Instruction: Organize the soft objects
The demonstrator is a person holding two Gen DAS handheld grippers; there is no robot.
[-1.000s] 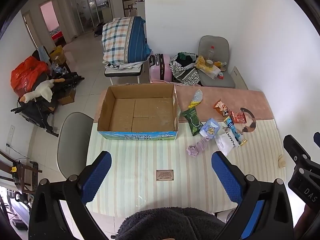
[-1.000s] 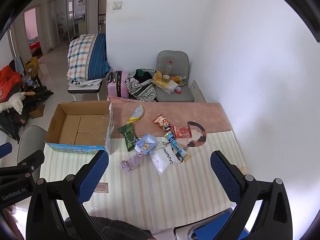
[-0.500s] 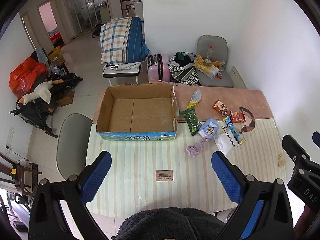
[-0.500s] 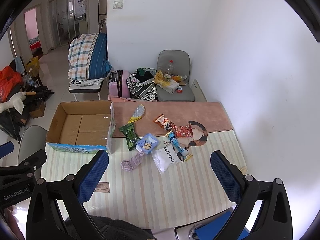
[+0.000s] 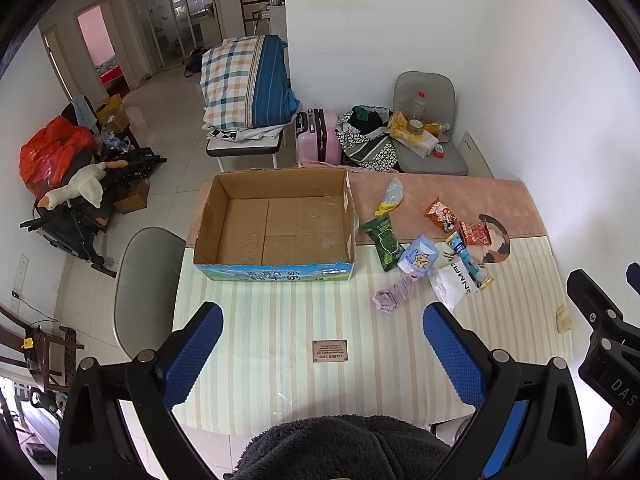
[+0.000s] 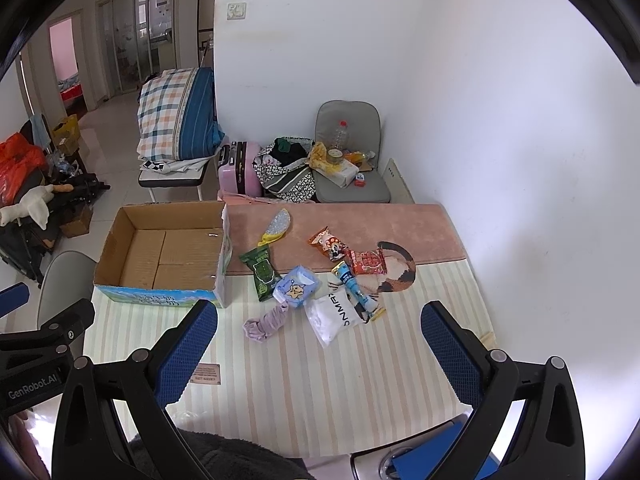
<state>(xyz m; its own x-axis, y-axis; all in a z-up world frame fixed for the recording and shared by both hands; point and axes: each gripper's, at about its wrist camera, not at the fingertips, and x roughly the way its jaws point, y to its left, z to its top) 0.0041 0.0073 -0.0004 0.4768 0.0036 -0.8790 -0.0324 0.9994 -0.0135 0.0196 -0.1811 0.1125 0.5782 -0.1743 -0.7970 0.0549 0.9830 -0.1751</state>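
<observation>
An open, empty cardboard box (image 5: 276, 220) stands at the table's far left; it also shows in the right wrist view (image 6: 164, 252). To its right lie soft packets: a green pack (image 5: 384, 238), a blue-white tissue pack (image 5: 418, 260), a lilac sock (image 5: 394, 296), a white pouch (image 5: 454, 286), a blue tube (image 5: 466, 258), red snack bags (image 5: 476, 234) and a glittery pouch (image 5: 392, 194). The same pile shows in the right wrist view, with the sock (image 6: 266, 322) and the white pouch (image 6: 334, 316). My left gripper (image 5: 322, 354) and right gripper (image 6: 318, 350) are both open and empty, high above the table's near edge.
The table has a striped cloth (image 5: 280, 340) with a small label (image 5: 330, 351) and a pink cloth (image 5: 460, 196) at the back. A grey chair (image 5: 144, 280) stands at the left. A wall is close on the right. Chairs, a suitcase and bags stand behind the table.
Both views have shifted only slightly; the table and objects sit a little differently in the frames. Nothing was taken hold of or moved on the table.
</observation>
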